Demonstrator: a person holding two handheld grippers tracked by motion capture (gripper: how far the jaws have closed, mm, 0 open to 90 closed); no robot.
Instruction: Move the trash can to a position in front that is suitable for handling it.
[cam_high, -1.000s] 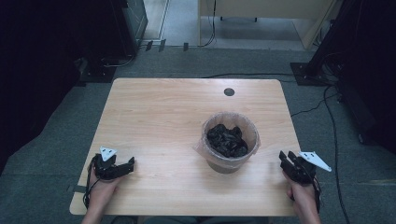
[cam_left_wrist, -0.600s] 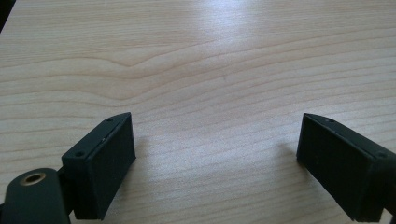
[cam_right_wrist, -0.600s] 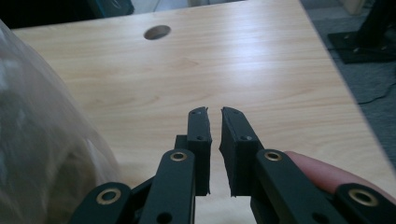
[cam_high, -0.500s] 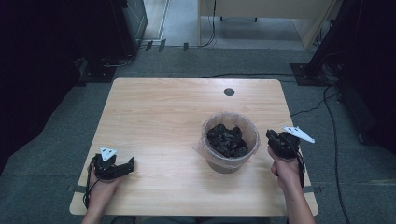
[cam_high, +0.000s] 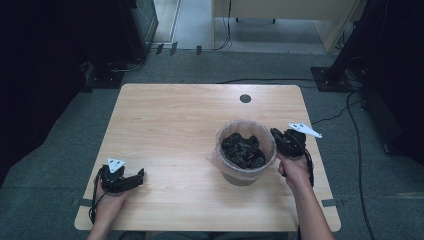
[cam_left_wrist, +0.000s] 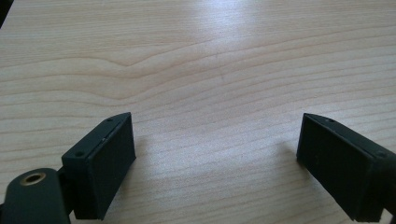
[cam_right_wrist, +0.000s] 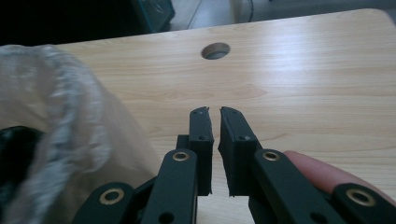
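A small bin (cam_high: 245, 172) lined with a clear plastic bag (cam_right_wrist: 60, 116) stands on the wooden table (cam_high: 175, 125), right of centre, with dark crumpled stuff (cam_high: 243, 150) inside. My right gripper (cam_high: 278, 135) is held just right of the bin's rim, above the table; its jaws are nearly together with nothing between them (cam_right_wrist: 215, 114). My left gripper (cam_high: 140, 173) rests near the table's front left edge, jaws wide apart over bare wood (cam_left_wrist: 215, 140).
A round cable hole (cam_high: 245, 98) sits in the table's far side, also ahead of the right gripper's jaws (cam_right_wrist: 215, 50). Cables (cam_high: 350, 115) run across the grey floor to the right. Dark equipment stands beyond the table's left.
My right gripper has moved from the table's front right edge up and leftward to the bin's right side. The left gripper has stayed put.
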